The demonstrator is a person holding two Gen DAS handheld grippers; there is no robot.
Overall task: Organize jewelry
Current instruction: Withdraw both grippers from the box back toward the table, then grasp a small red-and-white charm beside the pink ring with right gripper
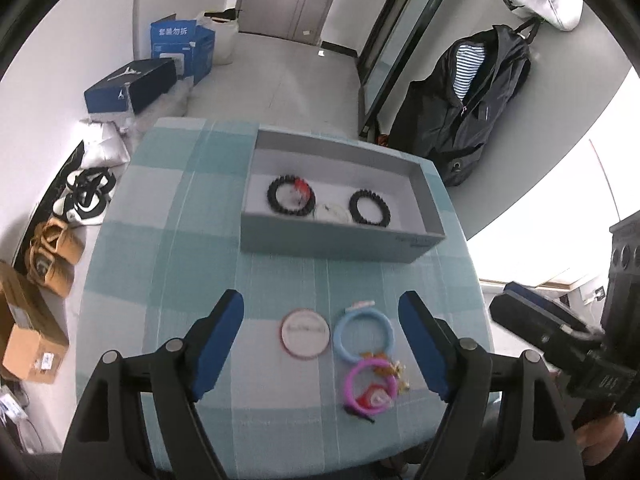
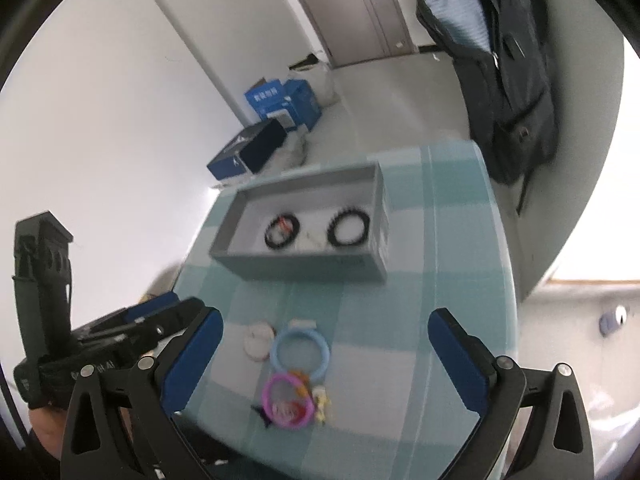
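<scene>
Both tools gaped, nothing gripped: left gripper [image 1: 322,330], right gripper [image 2: 326,344]. Blue ring [image 1: 363,336], pink ring [image 1: 370,386] and round disc [image 1: 306,333] lay on tablecloth [image 1: 168,240]; grey box [image 1: 340,240] at twelve o'clock held two black bracelets [image 1: 290,196].

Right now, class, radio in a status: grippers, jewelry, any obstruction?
Left gripper open, right gripper open, both empty. Blue ring, pink ring, round case loose on cloth; two black bracelets in grey box. Nothing blocking.
</scene>
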